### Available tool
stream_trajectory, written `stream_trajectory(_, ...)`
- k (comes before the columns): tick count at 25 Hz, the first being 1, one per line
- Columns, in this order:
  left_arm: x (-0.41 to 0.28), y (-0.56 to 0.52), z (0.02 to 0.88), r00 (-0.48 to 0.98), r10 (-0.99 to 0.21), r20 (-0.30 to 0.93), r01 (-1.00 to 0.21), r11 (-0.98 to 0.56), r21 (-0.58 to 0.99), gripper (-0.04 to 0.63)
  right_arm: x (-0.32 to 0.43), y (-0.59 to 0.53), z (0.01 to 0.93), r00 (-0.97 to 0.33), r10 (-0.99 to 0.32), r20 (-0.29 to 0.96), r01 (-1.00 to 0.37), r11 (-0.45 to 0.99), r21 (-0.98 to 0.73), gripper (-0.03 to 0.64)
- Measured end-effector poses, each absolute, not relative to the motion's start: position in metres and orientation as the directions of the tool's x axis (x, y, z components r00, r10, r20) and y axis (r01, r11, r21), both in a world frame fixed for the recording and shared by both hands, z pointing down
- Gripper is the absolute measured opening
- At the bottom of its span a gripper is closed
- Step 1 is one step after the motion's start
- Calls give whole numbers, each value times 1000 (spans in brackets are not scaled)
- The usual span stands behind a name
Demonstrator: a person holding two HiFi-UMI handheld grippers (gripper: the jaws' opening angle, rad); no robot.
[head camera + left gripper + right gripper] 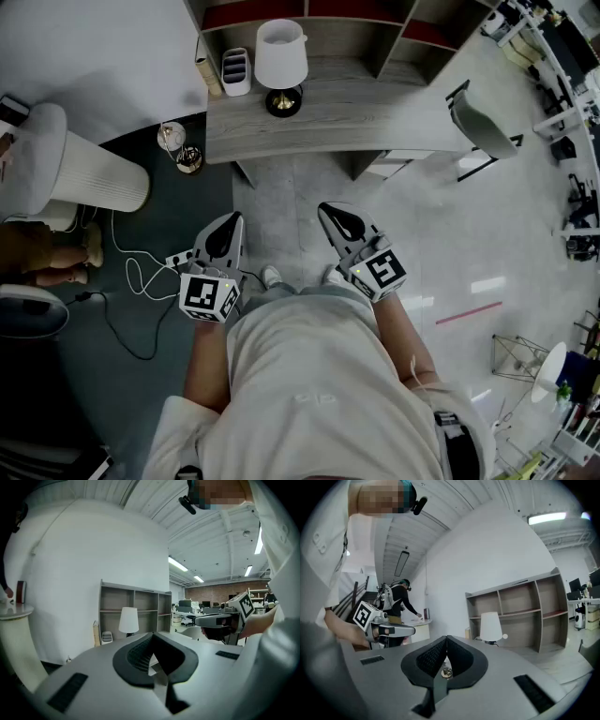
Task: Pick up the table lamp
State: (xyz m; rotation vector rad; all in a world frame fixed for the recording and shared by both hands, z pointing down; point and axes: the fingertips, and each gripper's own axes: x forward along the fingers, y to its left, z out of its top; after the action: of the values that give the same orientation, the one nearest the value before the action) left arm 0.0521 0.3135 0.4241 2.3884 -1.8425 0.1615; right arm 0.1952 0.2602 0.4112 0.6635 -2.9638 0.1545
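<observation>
1. Where the grey wood-grain counter (375,127) meets its open grey shelf unit (375,33), the white-shaded table lamp with a dark round base (281,58) stands upright and untouched.
2. Just beside the lamp, to its left in the head view, stands a small white compartmented holder (236,71).
3. The left tool (228,225) is closed, its pads together with nothing between them. It is held low before the person, well apart from the lamp.
4. The right tool (334,217) is likewise closed and empty, near the left one.
5. Both tools point toward the counter.
</observation>
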Motion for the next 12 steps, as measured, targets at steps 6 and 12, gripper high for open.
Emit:
stream_trajectory(6,33,323,433,293,-936,194,-955,-296,15,14,175,273,411,-887,-443,133,-455,888,-74,31)
stream_trajectory(12,19,325,438,337,-923,186,-941,-336,39,14,156,283,417,-870,-467,154,-481,874,-68,31)
